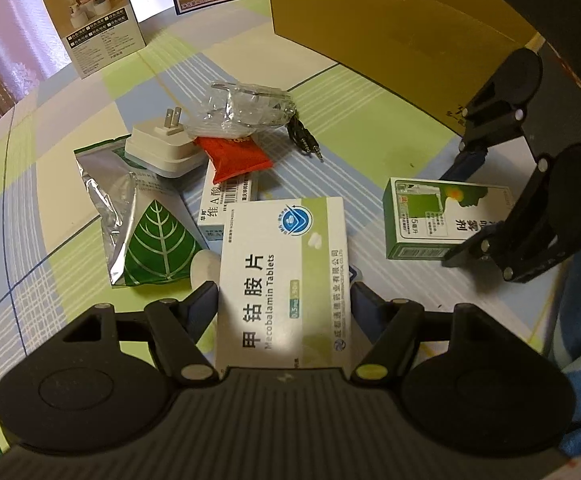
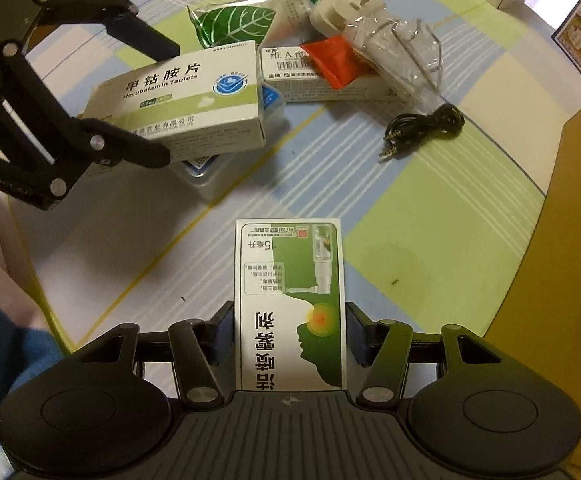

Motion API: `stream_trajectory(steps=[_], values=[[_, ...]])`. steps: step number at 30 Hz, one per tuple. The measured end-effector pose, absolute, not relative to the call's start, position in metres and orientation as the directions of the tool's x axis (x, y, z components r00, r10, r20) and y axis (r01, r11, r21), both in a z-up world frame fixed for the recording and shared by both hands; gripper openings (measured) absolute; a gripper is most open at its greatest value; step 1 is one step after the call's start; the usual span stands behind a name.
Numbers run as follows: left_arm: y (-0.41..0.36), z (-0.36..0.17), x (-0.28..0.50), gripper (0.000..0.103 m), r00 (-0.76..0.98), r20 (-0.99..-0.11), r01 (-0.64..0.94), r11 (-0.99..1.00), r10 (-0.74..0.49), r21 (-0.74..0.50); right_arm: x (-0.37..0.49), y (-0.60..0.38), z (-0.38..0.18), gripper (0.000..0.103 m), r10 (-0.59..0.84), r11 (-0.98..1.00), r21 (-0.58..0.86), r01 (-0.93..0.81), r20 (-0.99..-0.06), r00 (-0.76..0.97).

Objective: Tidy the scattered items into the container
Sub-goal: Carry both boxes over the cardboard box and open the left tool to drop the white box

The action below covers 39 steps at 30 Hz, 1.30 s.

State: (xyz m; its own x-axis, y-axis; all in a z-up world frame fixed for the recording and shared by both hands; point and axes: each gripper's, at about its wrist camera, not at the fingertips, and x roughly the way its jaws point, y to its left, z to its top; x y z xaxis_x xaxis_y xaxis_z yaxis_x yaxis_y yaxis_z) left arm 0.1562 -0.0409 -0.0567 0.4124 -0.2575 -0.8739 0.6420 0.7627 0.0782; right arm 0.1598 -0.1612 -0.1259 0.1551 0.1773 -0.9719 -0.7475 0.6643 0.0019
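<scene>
My left gripper (image 1: 284,292) is shut on a white and green Mecobalamin tablet box (image 1: 282,276), held flat above the checked tablecloth. In the right wrist view that tablet box (image 2: 186,96) hangs over a clear plastic case (image 2: 210,172), gripped by the left gripper (image 2: 166,100). My right gripper (image 2: 289,312) is shut on a green throat spray box (image 2: 290,304), its pads against both long sides. The left wrist view shows the spray box (image 1: 430,216) low over the cloth. The brown cardboard container (image 1: 370,32) stands behind it and at the right edge (image 2: 570,240).
A pile lies mid-table: white plug adapter (image 1: 162,148), silver leaf pouch (image 1: 146,232), red sachet (image 1: 234,156), crumpled clear bag (image 1: 246,108), black audio cable (image 1: 302,136), another white medicine box (image 1: 218,204). A tan product box (image 1: 94,20) stands at the back left.
</scene>
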Motion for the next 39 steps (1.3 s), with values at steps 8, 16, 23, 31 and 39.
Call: stream_trajectory(steps=[8,16,23,31,39], values=[[-0.044,-0.062,0.163,0.069,0.395,-0.886,0.631,0.773,-0.241,0.071,0.144,-0.170,-0.119,0.053,0.211,0.699,0.044,-0.714,-0.966,0.147],[-0.042,-0.049,0.154,0.067,0.442,-0.868,0.585,0.806,-0.226,0.088,0.130,-0.185,-0.098,0.052,0.242,0.747,0.040,-0.663,-0.946,0.216],[-0.046,-0.017,0.140,0.067,0.481,-0.842,0.562,0.823,-0.242,0.084,0.115,-0.205,-0.055,0.052,0.316,0.796,0.076,-0.601,-0.899,0.304],[-0.076,0.031,0.128,0.067,0.515,-0.805,0.577,0.813,-0.294,0.072,0.095,-0.249,0.031,0.052,0.377,0.840,0.102,-0.533,-0.817,0.437],[-0.147,0.065,0.133,0.067,0.522,-0.761,0.630,0.775,-0.385,0.040,0.110,-0.320,0.095,0.052,0.294,0.911,0.046,-0.409,-0.770,0.567]])
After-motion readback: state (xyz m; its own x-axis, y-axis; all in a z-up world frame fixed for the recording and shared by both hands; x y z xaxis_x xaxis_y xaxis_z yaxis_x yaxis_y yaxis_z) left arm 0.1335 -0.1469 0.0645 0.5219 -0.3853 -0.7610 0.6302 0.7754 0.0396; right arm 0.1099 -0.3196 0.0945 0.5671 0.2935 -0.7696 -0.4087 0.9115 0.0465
